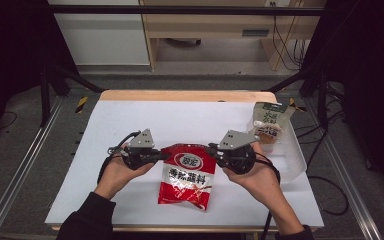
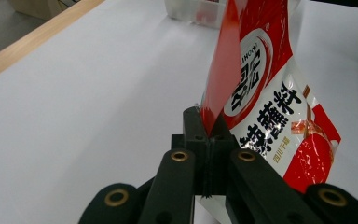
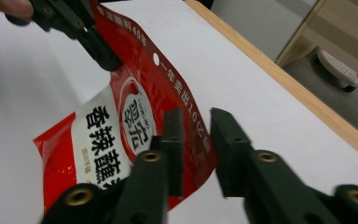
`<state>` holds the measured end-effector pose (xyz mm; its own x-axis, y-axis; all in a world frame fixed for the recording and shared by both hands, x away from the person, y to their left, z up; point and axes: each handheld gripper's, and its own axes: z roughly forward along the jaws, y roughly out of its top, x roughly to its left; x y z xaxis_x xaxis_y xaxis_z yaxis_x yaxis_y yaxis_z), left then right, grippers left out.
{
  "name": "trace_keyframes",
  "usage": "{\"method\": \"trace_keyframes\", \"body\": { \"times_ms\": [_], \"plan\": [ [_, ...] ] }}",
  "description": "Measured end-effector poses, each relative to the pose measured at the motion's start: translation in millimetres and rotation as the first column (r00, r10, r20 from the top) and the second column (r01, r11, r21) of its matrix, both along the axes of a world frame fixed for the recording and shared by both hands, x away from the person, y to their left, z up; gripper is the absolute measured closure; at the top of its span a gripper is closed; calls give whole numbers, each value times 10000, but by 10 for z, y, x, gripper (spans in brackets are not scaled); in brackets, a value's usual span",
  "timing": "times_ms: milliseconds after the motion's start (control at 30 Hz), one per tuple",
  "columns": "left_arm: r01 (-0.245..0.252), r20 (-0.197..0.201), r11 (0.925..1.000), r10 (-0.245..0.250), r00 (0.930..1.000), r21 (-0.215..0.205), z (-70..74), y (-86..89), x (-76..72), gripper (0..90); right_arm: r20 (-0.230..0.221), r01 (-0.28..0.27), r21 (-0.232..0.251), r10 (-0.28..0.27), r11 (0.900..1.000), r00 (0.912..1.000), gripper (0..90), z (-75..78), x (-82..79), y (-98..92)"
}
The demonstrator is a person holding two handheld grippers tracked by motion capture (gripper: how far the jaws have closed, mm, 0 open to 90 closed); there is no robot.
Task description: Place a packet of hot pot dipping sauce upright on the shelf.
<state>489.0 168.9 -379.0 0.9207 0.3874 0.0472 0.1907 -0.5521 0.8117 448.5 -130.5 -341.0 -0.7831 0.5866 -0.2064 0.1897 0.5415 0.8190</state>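
Black jaws of my left gripper [image 2: 209,140] are clamped tight on the top corner of the red seasoning packet [image 1: 187,175], lifting that edge off the white table [image 1: 130,125]. My right gripper [image 3: 193,140] has its jaws slightly parted around the packet's opposite top corner, not pressing it. Farther right, a clear plastic tub [image 1: 290,155] holds a green-and-white pouch [image 1: 270,122].

The red sauce packet [image 3: 121,126] reads "香辣蘸料" and "一年卖出10亿"
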Motion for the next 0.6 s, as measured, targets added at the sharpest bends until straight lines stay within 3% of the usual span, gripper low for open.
{"method": "trace_keyframes", "body": {
  "times_ms": [100,200,267,333,400,467,600],
  "plan": [
    [81,150,10000,-82,9999,42,70,10,-45,900,161,-162,-445,169,9989,9997,552,78,-5,-14],
    [85,207,10000,-86,9997,31,129,10,-90,900,133,-443,-771,455,9960,9989,449,144,-3,-11],
    [196,256,9998,-194,9995,-89,178,-4,-130,900,-149,-712,-1027,700,9922,9974,399,182,-2,11],
    [261,427,9996,-263,9987,68,226,-26,-162,900,-415,-1035,-1402,986,9847,9943,341,196,7,46],
    [314,473,9995,-315,9984,20,259,-36,-180,900,-538,-1470,-1801,1395,9726,9888,351,212,7,93],
    [368,549,9993,-369,9978,29,293,-38,-197,900,-943,-1841,-1959,1683,9632,9812,329,225,13,131],
    [361,660,9993,-360,9972,-8,334,-31,-218,900,-1469,-2121,-2029,1845,9560,9718,394,230,46,180]
  ]
}}
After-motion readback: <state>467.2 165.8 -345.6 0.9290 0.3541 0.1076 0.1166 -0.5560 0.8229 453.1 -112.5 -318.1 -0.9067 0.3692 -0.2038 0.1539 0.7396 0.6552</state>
